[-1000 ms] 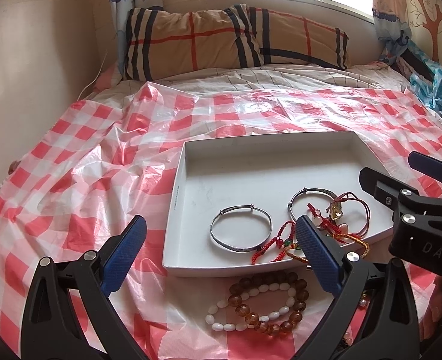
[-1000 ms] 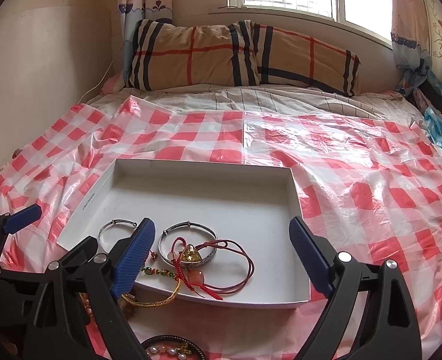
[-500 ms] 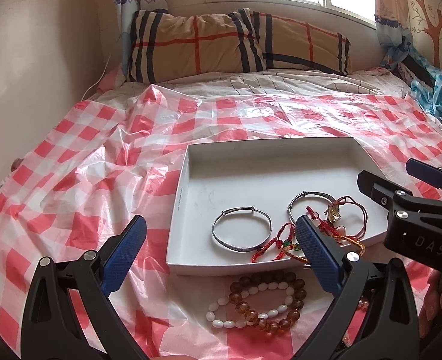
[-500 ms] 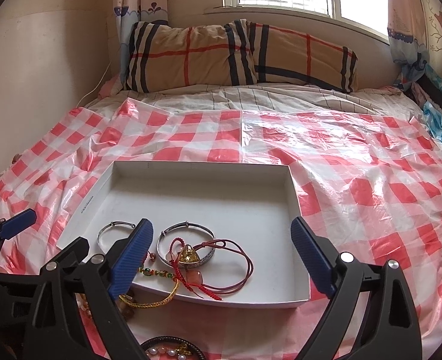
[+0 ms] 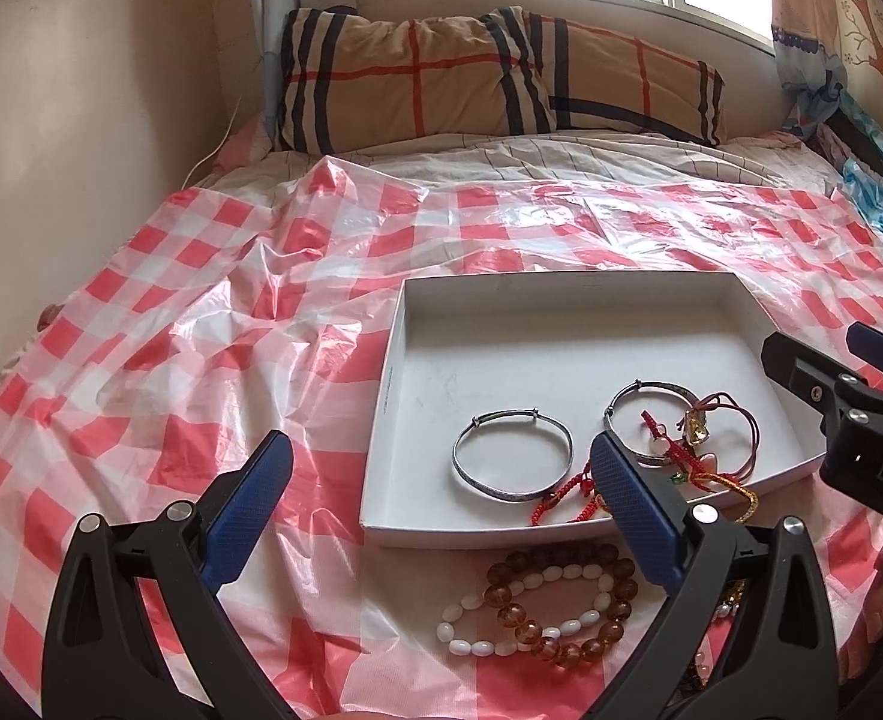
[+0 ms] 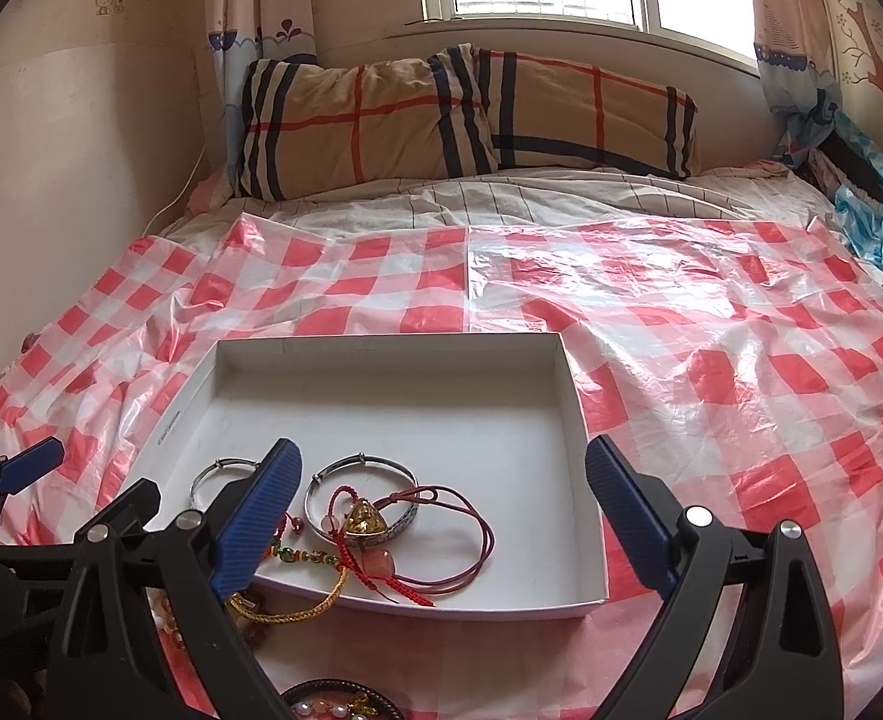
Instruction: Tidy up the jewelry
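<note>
A shallow white box (image 5: pixel 567 300) (image 6: pixel 393 343) lies on the checked plastic sheet. Inside it are a silver bangle (image 5: pixel 512 461) (image 6: pixel 213 474), a second silver bangle (image 5: pixel 651 390) (image 6: pixel 360 468) and tangled red cord bracelets with a gold charm (image 5: pixel 696 429) (image 6: pixel 365 517). A gold cord (image 6: pixel 297 606) hangs over the box's near edge. An amber bead bracelet (image 5: pixel 561 606) and a white bead bracelet (image 5: pixel 519 630) lie on the sheet in front of the box. My left gripper (image 5: pixel 435 504) is open and empty above the sheet. My right gripper (image 6: pixel 441 507) is open and empty above the box.
A red and white checked plastic sheet (image 5: pixel 201 330) covers the bed. A striped pillow (image 6: pixel 441 114) lies at the head under the window. A wall runs along the left. A dark ring holding pearl jewellery (image 6: pixel 345 702) sits at the right view's bottom edge.
Both grippers have drawn back and risen a little, so the box and jewellery sit lower in both views. Nothing was picked up or released.
</note>
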A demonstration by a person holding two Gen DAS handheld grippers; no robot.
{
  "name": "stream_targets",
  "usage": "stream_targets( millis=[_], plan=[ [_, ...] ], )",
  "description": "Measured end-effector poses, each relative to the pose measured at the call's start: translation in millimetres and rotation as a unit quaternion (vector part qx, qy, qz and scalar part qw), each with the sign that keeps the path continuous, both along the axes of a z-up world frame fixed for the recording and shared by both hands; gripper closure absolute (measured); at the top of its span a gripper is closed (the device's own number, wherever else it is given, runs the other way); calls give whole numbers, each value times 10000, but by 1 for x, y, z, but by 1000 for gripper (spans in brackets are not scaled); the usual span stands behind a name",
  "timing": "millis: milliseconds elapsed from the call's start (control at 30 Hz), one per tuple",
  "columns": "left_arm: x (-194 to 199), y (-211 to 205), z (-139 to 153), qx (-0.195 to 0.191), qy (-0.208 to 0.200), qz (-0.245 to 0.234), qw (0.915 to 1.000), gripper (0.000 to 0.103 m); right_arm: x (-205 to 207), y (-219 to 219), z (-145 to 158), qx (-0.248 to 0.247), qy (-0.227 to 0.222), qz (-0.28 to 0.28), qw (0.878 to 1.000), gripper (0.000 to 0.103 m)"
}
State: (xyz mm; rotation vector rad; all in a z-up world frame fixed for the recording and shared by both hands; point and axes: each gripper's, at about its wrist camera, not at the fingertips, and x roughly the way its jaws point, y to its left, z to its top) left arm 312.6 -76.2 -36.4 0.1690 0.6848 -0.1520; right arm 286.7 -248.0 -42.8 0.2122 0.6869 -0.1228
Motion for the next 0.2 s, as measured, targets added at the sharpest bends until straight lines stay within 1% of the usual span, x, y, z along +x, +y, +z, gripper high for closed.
stream_targets(
  millis=[200],
  plan=[
    [-2,-6,0,130,-39,-42,9999,8,0,1,0,-6,4,4,10000,9]
  ],
)
